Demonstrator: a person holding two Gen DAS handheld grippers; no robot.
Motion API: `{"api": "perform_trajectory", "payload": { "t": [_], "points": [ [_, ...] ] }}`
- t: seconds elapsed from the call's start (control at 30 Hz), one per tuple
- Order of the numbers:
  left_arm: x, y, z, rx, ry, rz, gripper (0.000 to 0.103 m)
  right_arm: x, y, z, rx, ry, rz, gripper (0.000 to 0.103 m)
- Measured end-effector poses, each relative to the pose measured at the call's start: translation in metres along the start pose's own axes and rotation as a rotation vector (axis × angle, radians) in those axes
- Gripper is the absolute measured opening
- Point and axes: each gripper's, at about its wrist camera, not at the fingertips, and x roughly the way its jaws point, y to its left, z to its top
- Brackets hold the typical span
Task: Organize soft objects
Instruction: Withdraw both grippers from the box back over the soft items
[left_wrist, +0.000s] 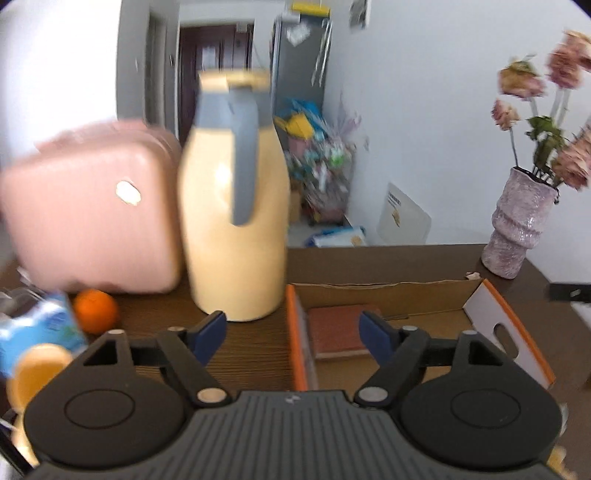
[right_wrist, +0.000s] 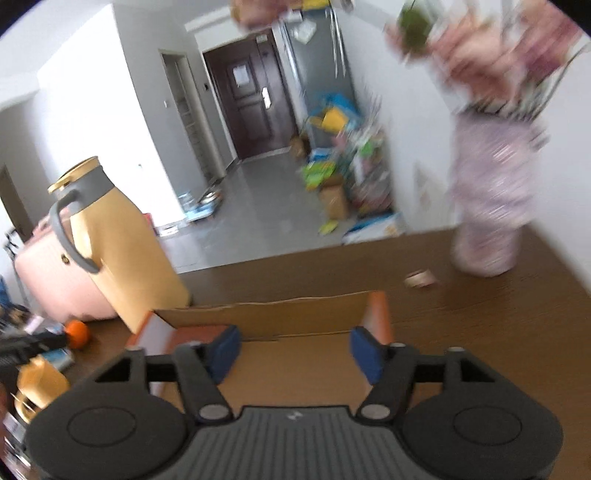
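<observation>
An open cardboard box (left_wrist: 384, 301) with orange edges stands on the dark wooden table. A flat reddish-brown thing (left_wrist: 338, 330) lies in its left part; blur hides what it is. My left gripper (left_wrist: 293, 332) is open over the box's left wall, and nothing sits between its blue pads (left_wrist: 212, 332). In the right wrist view the box (right_wrist: 266, 317) lies right under my right gripper (right_wrist: 294, 350). That gripper is open too, its pads (right_wrist: 364, 350) empty above the bare cardboard floor.
A yellow jug (left_wrist: 236, 206) with a grey handle stands left of the box, beside a pink case (left_wrist: 92, 214). An orange (left_wrist: 96, 310), a blue carton (left_wrist: 40, 325) and a yellow cup (left_wrist: 37, 369) lie near left. A pink vase (left_wrist: 517, 229) of flowers stands at the far right.
</observation>
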Motion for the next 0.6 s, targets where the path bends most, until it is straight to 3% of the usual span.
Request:
{"api": "perform_trajectory", "payload": {
  "t": [0.1, 0.3, 0.5, 0.6],
  "points": [
    [-0.037, -0.009, -0.016, 0.039, -0.082, 0.053, 0.085, -0.046, -0.006, -0.020, -0.036, -0.059, -0.054, 0.074],
    [-0.106, -0.026, -0.061, 0.078, -0.277, 0.157, 0.095, -0.109, 0.009, -0.070, -0.087, -0.204, -0.071, 0.080],
    [-0.171, -0.036, -0.141, 0.129, -0.420, 0.162, 0.102, -0.163, 0.035, -0.145, -0.220, -0.361, -0.086, 0.084],
    [-0.201, -0.042, -0.186, 0.166, -0.495, 0.136, 0.103, -0.188, 0.046, -0.185, -0.237, -0.409, -0.053, 0.086]
  ]
}}
